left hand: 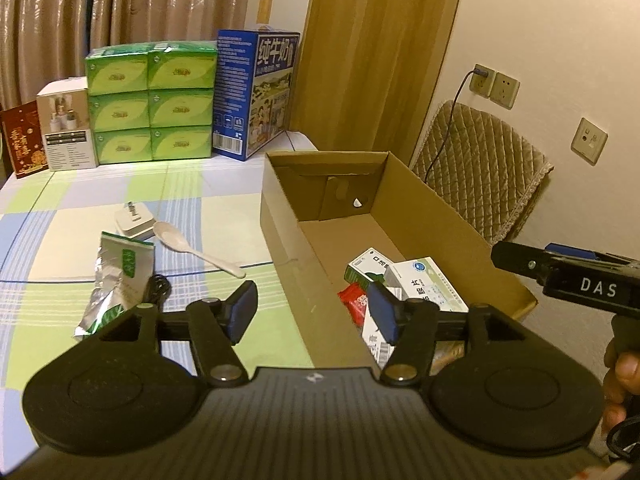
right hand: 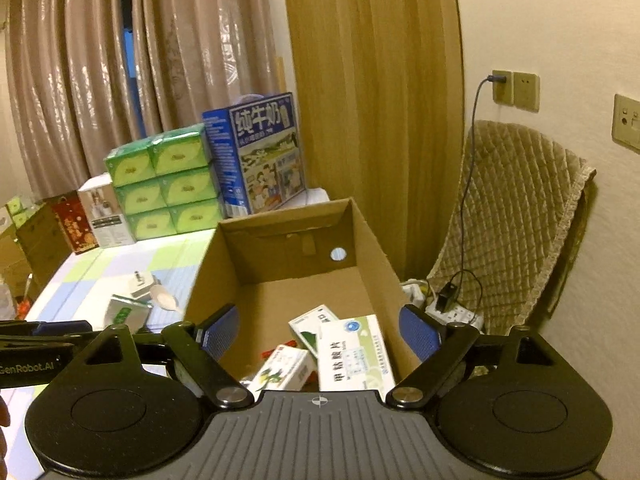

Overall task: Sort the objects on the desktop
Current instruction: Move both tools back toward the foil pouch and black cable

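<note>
An open cardboard box (left hand: 304, 280) (right hand: 288, 240) stands on the right side of the checked tablecloth. Inside lie a white-and-blue medicine box (left hand: 428, 280) (right hand: 352, 356), a green-and-white box (left hand: 366, 266) (right hand: 312, 326) and a red packet (left hand: 356, 300). On the cloth to its left are a silver-green foil pouch (left hand: 120, 280) (right hand: 126, 314), a white spoon (left hand: 188, 246), a white charger plug (left hand: 134, 222) and a black cable (left hand: 158, 288). My left gripper (left hand: 314, 312) is open and empty, straddling the box's left wall. My right gripper (right hand: 320, 332) is open and empty above the box's near end.
Stacked green tissue packs (left hand: 152, 108), a blue milk carton (left hand: 256, 92), a white box (left hand: 66, 128) and a red card (left hand: 24, 140) line the table's far edge. A quilted chair (left hand: 480, 172) and a floor power strip (right hand: 452, 312) are right of the box.
</note>
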A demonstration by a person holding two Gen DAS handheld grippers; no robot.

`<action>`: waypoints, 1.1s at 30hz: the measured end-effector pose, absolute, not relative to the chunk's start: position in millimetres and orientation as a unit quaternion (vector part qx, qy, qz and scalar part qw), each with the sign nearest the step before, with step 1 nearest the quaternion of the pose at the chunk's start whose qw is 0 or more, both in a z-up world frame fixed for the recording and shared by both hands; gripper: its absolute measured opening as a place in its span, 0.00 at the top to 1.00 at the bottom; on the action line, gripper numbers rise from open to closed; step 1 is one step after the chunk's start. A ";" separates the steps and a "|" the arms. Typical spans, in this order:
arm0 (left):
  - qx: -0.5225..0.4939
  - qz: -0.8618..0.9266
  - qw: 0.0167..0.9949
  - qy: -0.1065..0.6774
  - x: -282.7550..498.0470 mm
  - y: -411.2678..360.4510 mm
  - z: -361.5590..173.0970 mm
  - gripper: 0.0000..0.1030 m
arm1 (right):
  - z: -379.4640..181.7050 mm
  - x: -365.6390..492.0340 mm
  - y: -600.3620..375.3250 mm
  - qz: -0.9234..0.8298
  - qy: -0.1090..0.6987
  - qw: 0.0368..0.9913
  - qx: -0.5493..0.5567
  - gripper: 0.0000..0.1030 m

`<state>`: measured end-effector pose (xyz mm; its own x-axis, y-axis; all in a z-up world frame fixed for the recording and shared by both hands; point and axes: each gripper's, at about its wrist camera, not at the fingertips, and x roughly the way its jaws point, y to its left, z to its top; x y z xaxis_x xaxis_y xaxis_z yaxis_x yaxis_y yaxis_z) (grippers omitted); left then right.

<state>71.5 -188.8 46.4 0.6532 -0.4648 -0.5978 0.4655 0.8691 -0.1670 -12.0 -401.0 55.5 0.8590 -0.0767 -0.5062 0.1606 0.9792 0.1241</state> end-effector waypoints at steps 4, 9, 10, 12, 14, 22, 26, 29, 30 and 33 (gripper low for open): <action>-0.002 -0.247 0.913 0.326 59.3 -171.1 49.0 0.34 | 60.7 -23.1 -386.4 -0.051 0.250 0.964 0.080 0.08; -0.010 -0.225 0.921 0.318 47.6 -135.3 50.7 0.17 | 63.8 -29.0 -362.5 -0.026 0.248 0.966 0.075 0.02; -0.012 -0.220 0.922 0.318 46.4 -127.2 51.1 0.15 | 64.2 -29.0 -357.7 -0.020 0.248 0.966 0.074 0.02; -0.015 -0.208 0.926 0.316 43.5 -110.2 52.5 0.08 | 65.1 -29.1 -347.5 -0.009 0.248 0.966 0.073 0.02; -0.010 -0.194 0.929 0.315 40.8 -94.7 53.5 0.05 | 65.8 -30.1 -336.9 0.003 0.246 0.967 0.070 0.02; 0.017 -0.144 0.937 0.317 31.3 -42.3 56.9 0.01 | 68.4 -33.9 -295.1 0.036 0.219 0.974 0.042 0.02; 0.013 -0.130 0.939 0.317 27.2 -23.5 57.3 0.01 | 68.2 -35.6 -277.2 0.047 0.214 0.975 0.030 0.02; 0.010 -0.124 0.939 0.320 27.1 -12.8 56.6 0.01 | 68.3 -32.7 -267.6 0.055 0.219 0.974 0.033 0.02; 0.009 -0.123 0.939 0.321 27.1 -10.2 56.5 0.01 | 68.2 -31.8 -265.3 0.057 0.220 0.973 0.033 0.02; 0.004 -0.119 0.939 0.323 30.2 -1.6 54.8 0.01 | 67.2 -28.2 -256.4 0.062 0.223 0.972 0.032 0.02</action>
